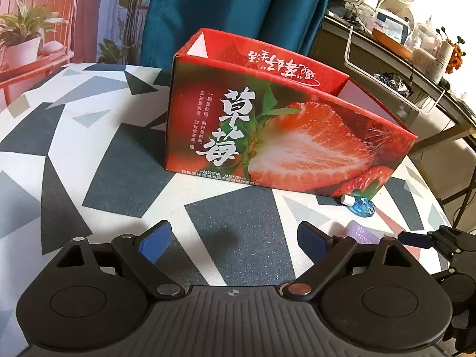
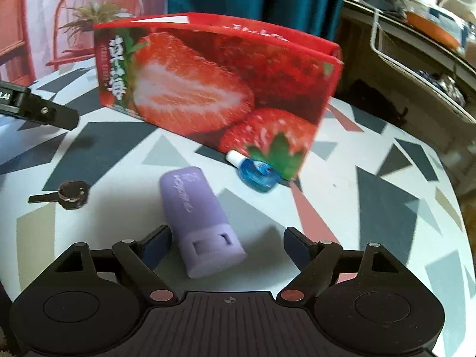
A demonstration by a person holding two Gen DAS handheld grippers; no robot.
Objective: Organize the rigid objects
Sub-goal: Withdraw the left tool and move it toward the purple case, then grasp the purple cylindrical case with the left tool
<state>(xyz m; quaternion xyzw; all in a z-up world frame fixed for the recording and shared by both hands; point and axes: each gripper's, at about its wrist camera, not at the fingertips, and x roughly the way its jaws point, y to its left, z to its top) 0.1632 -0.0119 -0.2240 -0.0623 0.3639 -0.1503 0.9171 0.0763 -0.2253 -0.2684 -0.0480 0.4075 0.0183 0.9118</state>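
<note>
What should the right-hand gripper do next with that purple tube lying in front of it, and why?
Probably ease the right gripper a little forward and close on the purple tube. The tube lies flat on the table, its cap end between the open fingers, which don't press on it yet. The strawberry box behind stands open-topped.

Both wrists low; share box (image 1: 285,125) (blurred, perhaps).

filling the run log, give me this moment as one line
left hand-held gripper: open, empty | right hand-held gripper: open around purple tube, not gripping | strawberry box: upright | blue bottle: beside box
</note>
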